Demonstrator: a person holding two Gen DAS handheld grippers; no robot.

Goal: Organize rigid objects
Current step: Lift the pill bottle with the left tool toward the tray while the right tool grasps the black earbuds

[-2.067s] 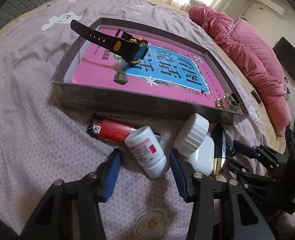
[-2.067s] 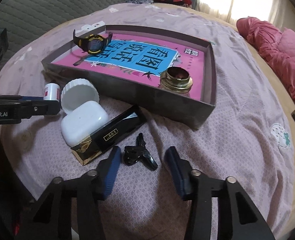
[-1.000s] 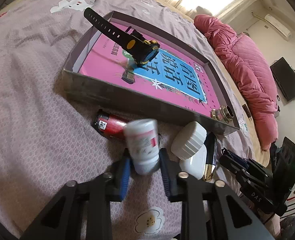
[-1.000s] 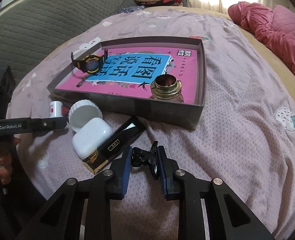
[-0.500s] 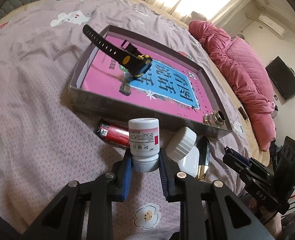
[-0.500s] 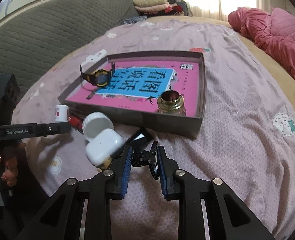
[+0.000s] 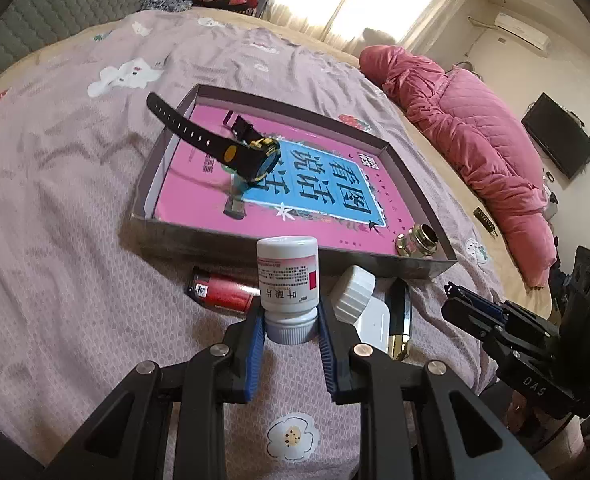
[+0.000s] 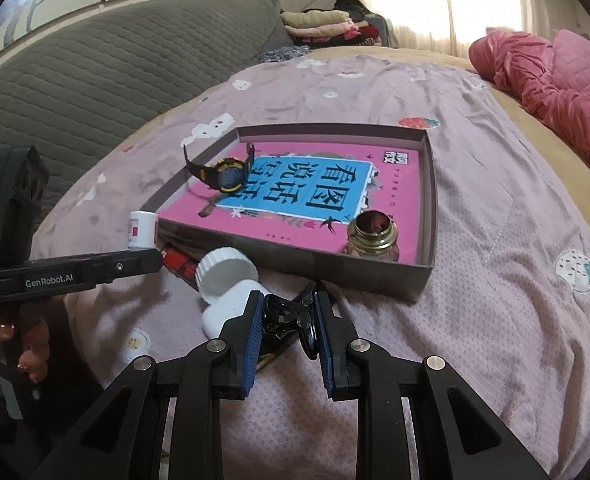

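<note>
Your left gripper (image 7: 289,330) is squeezing a small white pill bottle (image 7: 287,280) by its cap end, and the bottle sticks up between the blue pads, lifted off the bed (image 7: 55,240). Your right gripper (image 8: 287,320) is clenched on a little black clip (image 8: 285,314), which sits tight between its pads. Just past both grippers is a flat gray box (image 7: 295,242) with low walls. A pink and blue book (image 7: 327,196) covers the floor of the box. On the book, at the far left, lies a black watch (image 7: 251,156) with a yellow button, and one of its straps pokes out over the left wall. In the near right corner of the box stands a small brass jar (image 8: 372,236) with its mouth open. On the bed, just in front of the near wall of the box, lies a red lighter (image 7: 221,290), partly hidden behind the bottle. To the right of it a white ribbed lid (image 7: 353,286) leans on a smooth white case (image 7: 373,320). A thin black and gold case (image 7: 400,320) lies touching the right side of the white case. From the right camera you can see your left hand (image 8: 19,344) gripping the handle of the left gripper, at the left edge. A pink quilt (image 7: 463,136) is heaped far off on the right side of the bed.
</note>
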